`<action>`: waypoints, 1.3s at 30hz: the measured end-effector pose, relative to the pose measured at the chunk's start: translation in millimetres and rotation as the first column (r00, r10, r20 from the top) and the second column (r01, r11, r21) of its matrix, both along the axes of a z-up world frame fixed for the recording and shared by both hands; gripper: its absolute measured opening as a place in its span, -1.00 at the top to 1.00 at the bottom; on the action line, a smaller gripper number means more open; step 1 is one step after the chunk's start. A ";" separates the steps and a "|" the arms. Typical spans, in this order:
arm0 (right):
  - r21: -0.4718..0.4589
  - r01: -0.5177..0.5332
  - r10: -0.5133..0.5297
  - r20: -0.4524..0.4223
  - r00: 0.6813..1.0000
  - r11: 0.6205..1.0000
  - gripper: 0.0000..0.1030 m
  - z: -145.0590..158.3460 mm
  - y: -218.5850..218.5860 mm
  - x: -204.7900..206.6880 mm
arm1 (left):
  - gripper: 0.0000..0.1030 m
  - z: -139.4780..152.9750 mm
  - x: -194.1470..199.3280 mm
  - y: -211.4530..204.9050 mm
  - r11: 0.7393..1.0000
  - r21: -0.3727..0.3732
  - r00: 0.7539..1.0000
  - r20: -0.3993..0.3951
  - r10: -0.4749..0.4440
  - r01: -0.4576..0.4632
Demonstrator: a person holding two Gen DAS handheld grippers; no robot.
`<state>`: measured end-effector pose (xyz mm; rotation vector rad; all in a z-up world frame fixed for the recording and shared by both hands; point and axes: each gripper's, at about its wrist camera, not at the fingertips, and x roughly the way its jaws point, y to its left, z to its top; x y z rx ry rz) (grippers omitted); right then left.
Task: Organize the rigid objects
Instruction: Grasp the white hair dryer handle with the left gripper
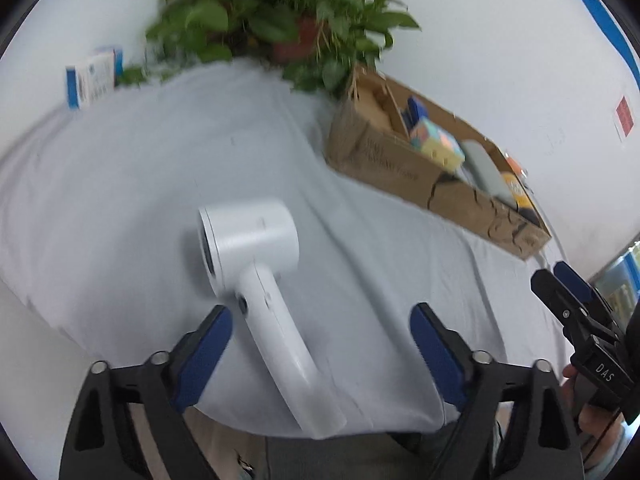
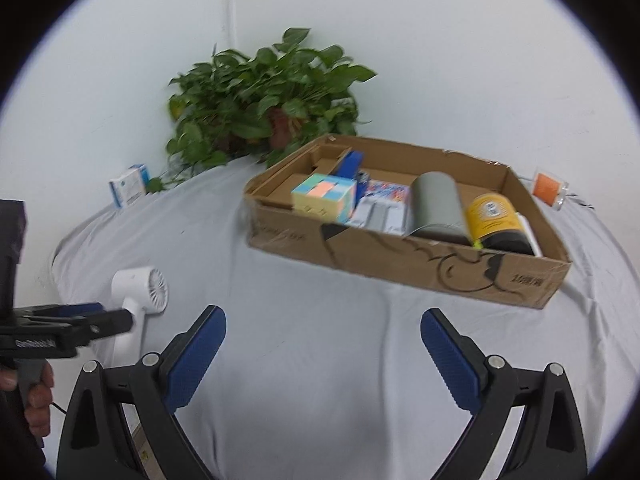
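Clearly the dryer (image 1: 256,276) lay near the bench's front edge, its handle between the wide-open left gripper (image 1: 320,344). Closing off-centre on that smooth, tapered handle could tip the heavy head. The right gripper (image 2: 322,354) hung open, empty, short of the box (image 2: 404,268).

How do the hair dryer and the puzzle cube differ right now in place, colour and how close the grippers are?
The hair dryer lies on the sheet, outside the cardboard box; the puzzle cube sits inside it. The hair dryer is plain white; the puzzle cube is pastel multicoloured. The hair dryer's handle lies between the open fingers of the left hand-held gripper; no gripper is near the puzzle cube. Neither is gripped.
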<state>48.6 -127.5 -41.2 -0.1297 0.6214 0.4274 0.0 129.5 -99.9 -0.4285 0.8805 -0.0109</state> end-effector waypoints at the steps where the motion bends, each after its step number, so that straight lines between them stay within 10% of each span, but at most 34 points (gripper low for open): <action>1: -0.002 -0.015 0.015 -0.009 1.000 1.000 -0.91 -3.5 3.6 -0.9 | -0.47 -8.6 1.7 -1.3 1.000 -0.014 1.000 -0.016 -0.011 0.011; 6: -0.023 -0.071 0.070 -0.057 0.996 0.997 -0.91 -18.2 14.6 -5.0 | 0.13 -28.2 11.7 -3.7 0.999 -0.033 0.999 -0.029 -0.018 0.017; 19: 0.024 -0.013 0.016 -0.129 0.991 1.000 -0.91 -36.5 -33.3 3.7 | 0.28 -17.0 77.1 -74.3 0.978 -0.072 0.980 -0.032 -0.198 0.195; 27: 0.085 0.055 -0.048 -0.085 0.995 0.995 -0.91 -37.7 -110.0 -23.5 | 0.03 -19.5 109.0 -169.4 0.890 -0.216 0.907 -0.044 -0.420 0.402; 35: 0.068 -0.058 0.071 -0.203 0.977 0.996 -0.10 -64.1 -86.0 -10.8 | 0.20 -20.8 118.4 -185.3 0.884 -0.211 0.900 -0.046 -0.434 0.416; 39: 0.052 -0.152 0.160 -0.241 0.957 0.987 -0.03 -76.1 -58.4 -12.2 | 0.23 -26.9 112.3 -174.9 0.876 -0.268 0.902 -0.051 -0.428 0.401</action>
